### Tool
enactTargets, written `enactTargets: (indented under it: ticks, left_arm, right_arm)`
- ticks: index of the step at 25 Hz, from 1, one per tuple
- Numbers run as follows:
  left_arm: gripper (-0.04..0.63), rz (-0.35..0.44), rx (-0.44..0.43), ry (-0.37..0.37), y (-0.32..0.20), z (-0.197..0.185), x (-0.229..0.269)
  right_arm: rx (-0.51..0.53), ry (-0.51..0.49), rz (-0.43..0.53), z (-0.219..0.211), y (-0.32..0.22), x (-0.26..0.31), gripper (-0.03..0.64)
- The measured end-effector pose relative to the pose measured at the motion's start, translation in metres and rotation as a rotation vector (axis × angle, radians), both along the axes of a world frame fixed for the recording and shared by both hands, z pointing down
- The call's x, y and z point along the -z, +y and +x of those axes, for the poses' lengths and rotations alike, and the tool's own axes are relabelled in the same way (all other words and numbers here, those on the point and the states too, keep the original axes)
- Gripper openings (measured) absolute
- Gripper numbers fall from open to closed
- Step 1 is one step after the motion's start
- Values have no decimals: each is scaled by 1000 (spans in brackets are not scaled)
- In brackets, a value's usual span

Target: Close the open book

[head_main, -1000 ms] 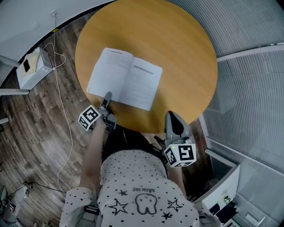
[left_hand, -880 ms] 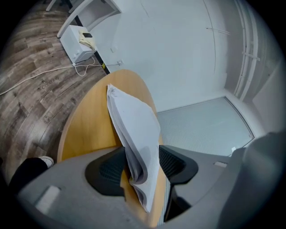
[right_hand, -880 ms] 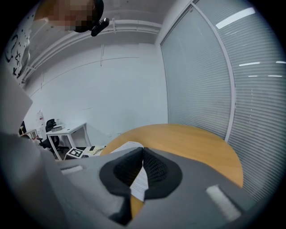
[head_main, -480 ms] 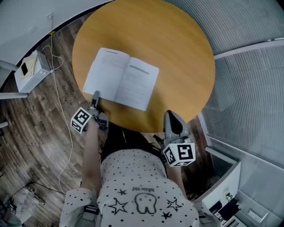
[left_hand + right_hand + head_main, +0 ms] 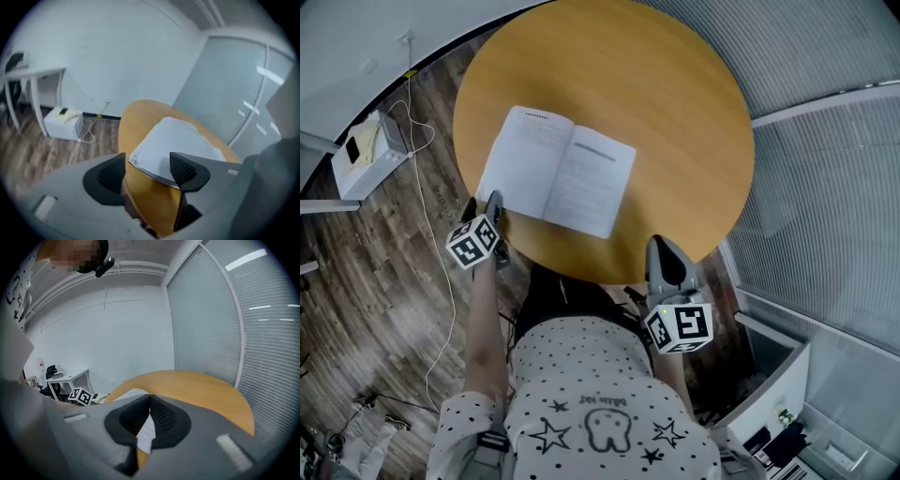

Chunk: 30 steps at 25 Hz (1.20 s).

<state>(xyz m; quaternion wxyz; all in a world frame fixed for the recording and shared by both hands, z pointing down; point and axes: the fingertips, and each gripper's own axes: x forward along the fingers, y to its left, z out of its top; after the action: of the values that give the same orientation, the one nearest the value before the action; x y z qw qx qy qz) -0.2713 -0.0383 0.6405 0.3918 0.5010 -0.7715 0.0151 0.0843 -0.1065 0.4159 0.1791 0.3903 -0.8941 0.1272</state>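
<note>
The open book (image 5: 558, 172) lay flat on the round table (image 5: 675, 122). The jaws of the left gripper (image 5: 147, 164) had just been opening and stood wide around its blurred near corner; contact was unclear. The right gripper (image 5: 149, 404) was closed and empty.

Your shirt (image 5: 609, 403) is light-coloured, printed with small dark dots, dark outline stars and a cartoon tooth under a short line of lettering. Its sleeve (image 5: 455, 427) carries the same dots. Beyond the hem you wear a dark garment (image 5: 558, 295), possibly trousers; the head view is too dim to confirm. The left gripper (image 5: 147, 168) has a smooth grey body and black, finely textured pads (image 5: 182, 169). The right gripper (image 5: 150, 403) is built the same. Each carries a white cube printed with black square markers: the left cube (image 5: 474, 242) and the right cube (image 5: 680, 325).
</note>
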Motion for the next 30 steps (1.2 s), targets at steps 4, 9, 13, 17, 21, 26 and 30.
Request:
enactTargets:
  ticks: [4,9,13,17,21,26,30]
  left_arm:
    - [284,-108,-193,-192,-10,-1,-3]
    - [305,-137,-250,-174,-13,-2,-7]
    - [305,-135,-223,-157,-12,-2,-8]
    - [273,-143,-221,-137,-12,0,-7]
    - [179,-141,-206,-114,-12,-1,-5]
    - [80,-137,-186,-128,-9,-7,-2]
    - [58,-147,-187,-149,-9,-9,-1]
  right_arm:
    - [-1,-5,-3,-2,-2,-1,5]
    - [-11,-9,-11,-1,-4,-1,5]
    - [-12,-12,-9,-3,-7,2,5]
    - [-7,-14,-11,-6,-7,1,5]
    - [-8,-14,-13,-7,-7,1,5]
    - [-13,-13,-13,-7,-9,2,5]
    - [-13,-15,-9,-7,-10,2,5]
